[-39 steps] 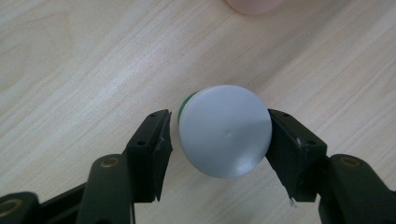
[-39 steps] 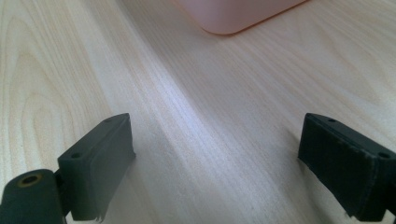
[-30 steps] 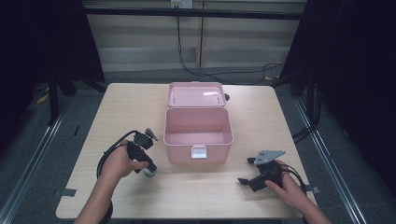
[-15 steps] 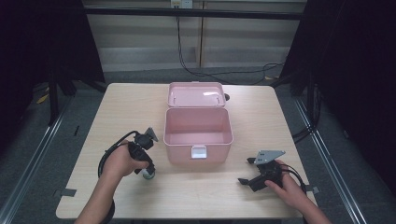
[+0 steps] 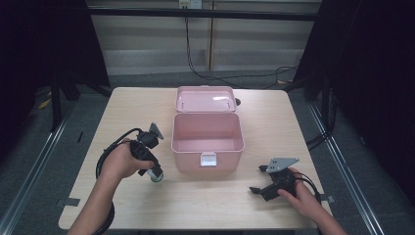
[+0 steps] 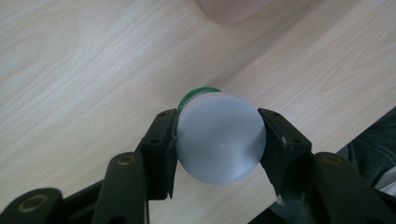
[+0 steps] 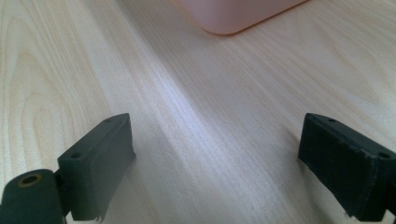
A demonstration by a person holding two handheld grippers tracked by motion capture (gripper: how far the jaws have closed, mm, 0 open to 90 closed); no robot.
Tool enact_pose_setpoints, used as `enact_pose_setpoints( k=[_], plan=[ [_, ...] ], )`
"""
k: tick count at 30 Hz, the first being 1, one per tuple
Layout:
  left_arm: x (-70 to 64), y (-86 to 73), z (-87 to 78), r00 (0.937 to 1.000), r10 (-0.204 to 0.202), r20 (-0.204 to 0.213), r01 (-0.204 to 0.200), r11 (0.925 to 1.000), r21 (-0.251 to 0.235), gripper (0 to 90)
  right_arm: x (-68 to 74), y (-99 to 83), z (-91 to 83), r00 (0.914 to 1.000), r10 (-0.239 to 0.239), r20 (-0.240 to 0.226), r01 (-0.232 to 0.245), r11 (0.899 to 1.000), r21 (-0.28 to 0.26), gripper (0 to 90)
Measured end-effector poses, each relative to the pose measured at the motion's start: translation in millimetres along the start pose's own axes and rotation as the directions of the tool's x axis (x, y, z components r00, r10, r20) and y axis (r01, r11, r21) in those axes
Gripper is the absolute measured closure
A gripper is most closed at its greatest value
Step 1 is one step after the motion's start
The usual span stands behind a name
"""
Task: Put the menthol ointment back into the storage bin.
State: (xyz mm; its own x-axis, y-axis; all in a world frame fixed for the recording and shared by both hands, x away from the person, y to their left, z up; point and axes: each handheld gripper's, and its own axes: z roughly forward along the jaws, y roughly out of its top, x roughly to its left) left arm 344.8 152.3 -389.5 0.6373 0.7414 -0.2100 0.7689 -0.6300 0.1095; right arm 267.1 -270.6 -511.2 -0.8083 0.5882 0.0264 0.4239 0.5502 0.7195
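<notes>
A small jar [image 6: 219,135] with a white lid and a green band stands on the wooden table [image 5: 132,110], left of the open pink box [image 5: 207,142]. My left gripper [image 6: 217,140] points down over it, both black jaws pressed against the lid's sides. In the high view the jar [image 5: 156,175] shows just under the left gripper [image 5: 152,169]. My right gripper [image 5: 258,179] rests low on the table at the front right, jaws wide apart with bare wood between them [image 7: 217,154].
The pink box has its lid [image 5: 205,99] folded back and looks hollow inside; a white latch [image 5: 208,159] sits on its front wall. A corner of the box [image 7: 233,16] lies ahead of the right gripper. Black cables trail from both grippers.
The left gripper has shifted slightly toward the box with the jar between its jaws. The right gripper has stayed in place.
</notes>
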Motion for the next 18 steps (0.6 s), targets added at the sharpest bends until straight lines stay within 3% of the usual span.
enact_pose_setpoints(
  k=[18],
  plan=[
    [-18.0, 24.6, -41.9, 0.9995, 0.02, -0.023, -0.02, 0.9997, 0.012, 50.3, -0.2, 0.1, 0.1, 1.0, -0.002, 0.004, 0.002, 1.0, -0.003, 9.5]
  ],
)
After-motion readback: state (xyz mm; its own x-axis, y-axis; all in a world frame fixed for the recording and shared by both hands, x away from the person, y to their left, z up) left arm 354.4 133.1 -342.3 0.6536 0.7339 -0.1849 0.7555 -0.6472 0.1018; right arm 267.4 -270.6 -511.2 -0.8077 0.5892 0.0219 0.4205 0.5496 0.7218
